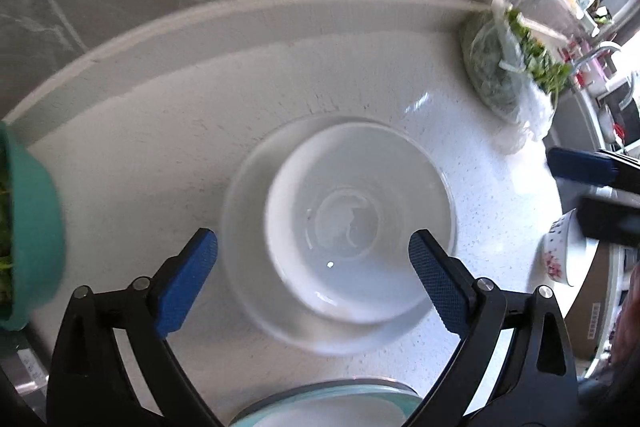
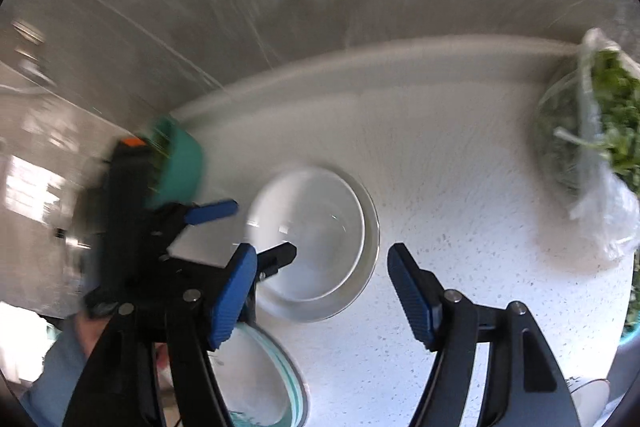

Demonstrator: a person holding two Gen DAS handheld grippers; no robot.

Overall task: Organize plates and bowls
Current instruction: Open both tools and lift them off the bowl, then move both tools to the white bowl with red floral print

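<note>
White speckled counter [image 1: 460,155]: plain white bowl [image 1: 356,223] nested in glass plate [image 1: 244,227].

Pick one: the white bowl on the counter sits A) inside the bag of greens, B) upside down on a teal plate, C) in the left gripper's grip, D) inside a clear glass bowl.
D: the white bowl is nested in a clear glass bowl, whose rim rings it; the left gripper is open around it.

Bowls: we count two, a white bowl [image 1: 352,223] nested in a clear glass bowl [image 1: 240,211], plus one floral bowl [image 1: 560,251].
Plates: we see one teal-rimmed plate [image 1: 328,405].
Bags of greens: one [image 1: 508,67].
Teal containers: one [image 1: 34,223].
</note>
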